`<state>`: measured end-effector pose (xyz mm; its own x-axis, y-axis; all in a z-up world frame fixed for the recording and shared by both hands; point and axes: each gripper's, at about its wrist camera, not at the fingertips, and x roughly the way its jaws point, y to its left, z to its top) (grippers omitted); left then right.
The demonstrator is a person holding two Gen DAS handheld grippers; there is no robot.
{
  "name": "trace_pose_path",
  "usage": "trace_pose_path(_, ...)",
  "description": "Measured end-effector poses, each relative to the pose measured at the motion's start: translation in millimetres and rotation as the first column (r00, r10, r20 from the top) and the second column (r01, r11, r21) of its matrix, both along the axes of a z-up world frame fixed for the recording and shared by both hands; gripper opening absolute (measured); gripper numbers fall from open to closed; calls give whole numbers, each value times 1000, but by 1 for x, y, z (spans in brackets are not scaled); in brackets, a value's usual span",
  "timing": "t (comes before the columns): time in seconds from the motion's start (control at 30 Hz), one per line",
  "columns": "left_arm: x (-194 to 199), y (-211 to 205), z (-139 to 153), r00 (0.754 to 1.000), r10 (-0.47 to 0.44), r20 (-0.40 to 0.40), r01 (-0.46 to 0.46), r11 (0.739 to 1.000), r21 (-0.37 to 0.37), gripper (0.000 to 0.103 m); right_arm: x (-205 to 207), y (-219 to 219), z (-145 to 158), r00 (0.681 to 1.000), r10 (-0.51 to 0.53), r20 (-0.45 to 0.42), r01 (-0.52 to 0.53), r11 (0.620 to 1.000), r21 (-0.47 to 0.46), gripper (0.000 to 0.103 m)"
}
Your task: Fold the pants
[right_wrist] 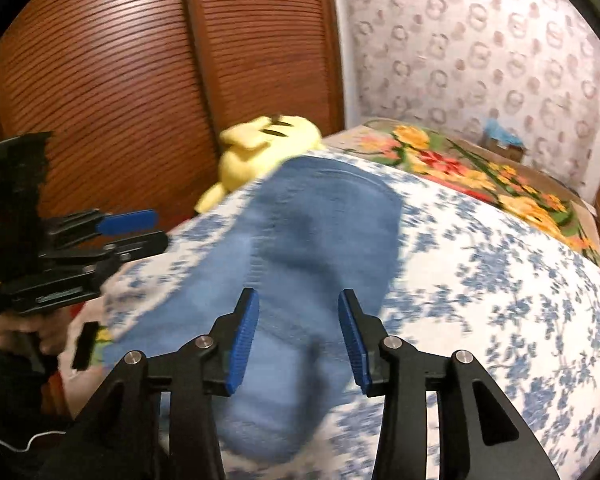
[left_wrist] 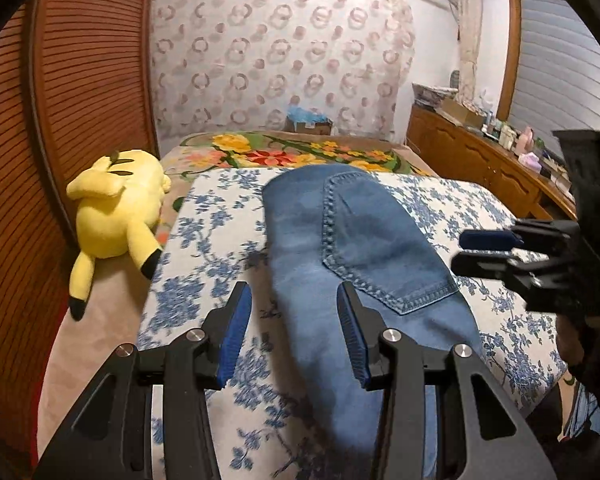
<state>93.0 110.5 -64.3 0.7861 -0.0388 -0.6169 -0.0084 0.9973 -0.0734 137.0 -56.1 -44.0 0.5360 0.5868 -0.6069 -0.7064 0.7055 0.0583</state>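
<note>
Blue denim pants (left_wrist: 340,248) lie lengthwise on a white sheet with blue flowers (left_wrist: 212,216), back pocket (left_wrist: 376,248) facing up. My left gripper (left_wrist: 294,300) is open and empty, hovering over the near left part of the pants. In the right wrist view the pants (right_wrist: 300,248) look blurred, and my right gripper (right_wrist: 298,300) is open and empty above their near end. Each gripper also shows in the other's view: the right gripper (left_wrist: 460,250) at the right edge, the left gripper (right_wrist: 156,228) at the left edge.
A yellow plush toy (left_wrist: 116,208) lies at the bed's left edge beside a brown slatted wardrobe (left_wrist: 68,80). A floral blanket (left_wrist: 292,152) covers the far end of the bed. A wooden cabinet (left_wrist: 480,156) with clutter stands on the right.
</note>
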Motion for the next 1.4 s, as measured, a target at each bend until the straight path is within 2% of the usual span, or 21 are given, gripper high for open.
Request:
trace_pose_path(0.13, 18, -6, -2, 1000, -25, -16, 25, 1000, 12, 47, 16, 3, 1, 1000, -15, -16, 15, 1000, -5, 47)
trace_pose_path(0.17, 25, -6, -3, 999, -30, -29, 30, 999, 11, 51, 21, 5, 0, 1000, -18, -21, 18, 1000, -6, 48)
trace_pose_path(0.23, 34, -6, -4, 999, -35, -35, 36, 999, 10, 85, 28, 6, 3, 999, -23, -29, 23, 1000, -7, 50)
trace_pose_path(0.27, 38, -6, -4, 999, -38, -28, 39, 999, 8, 85, 33, 7, 3, 999, -25, -35, 24, 1000, -7, 51)
trace_pose_path(0.6, 91, 8, -15, 994, -37, -99, 37, 999, 1, 85, 95, 22, -9, 994, 6, -112, -4, 1000, 21, 62)
trace_pose_path(0.67, 99, 13, -18, 993, -34, -111, 33, 999, -9, 85, 106, 24, -14, 989, 23, -146, -18, 999, 34, 64)
trace_pose_path(0.77, 111, 19, -24, 991, -39, -131, 36, 999, -24, 85, 123, 29, -25, 980, 36, -196, -26, 998, 50, 72)
trace_pose_path(0.87, 121, 22, -30, 987, -51, -153, 47, 998, -32, 85, 136, 35, -34, 964, 75, -256, -58, 996, 74, 72)
trace_pose_path(0.97, 128, 25, -38, 982, -75, -173, 65, 996, -62, 82, 146, 41, -39, 952, 108, -288, -84, 992, 94, 72)
trace_pose_path(1.07, 132, 29, -41, 979, -105, -177, 86, 990, -116, 74, 154, 48, -42, 940, 143, -309, -114, 988, 108, 72)
trace_pose_path(1.13, 134, 31, -41, 977, -124, -172, 99, 984, -146, 59, 160, 53, -43, 932, 173, -319, -140, 982, 126, 59)
trace_pose_path(1.17, 134, 32, -41, 977, -127, -170, 102, 983, -153, 55, 162, 57, -40, 934, 182, -308, -151, 981, 123, 55)
trace_pose_path(1.2, 134, 32, -40, 978, -121, -167, 96, 984, -151, 53, 164, 62, -36, 935, 198, -296, -169, 978, 119, 49)
trace_pose_path(1.27, 133, 35, -36, 982, -100, -157, 77, 986, -147, 52, 170, 69, -30, 932, 222, -287, -193, 973, 126, 43)
trace_pose_path(1.4, 133, 54, -23, 991, -56, -125, 34, 984, -172, 52, 187, 90, -15, 926, 265, -267, -230, 961, 155, 38)
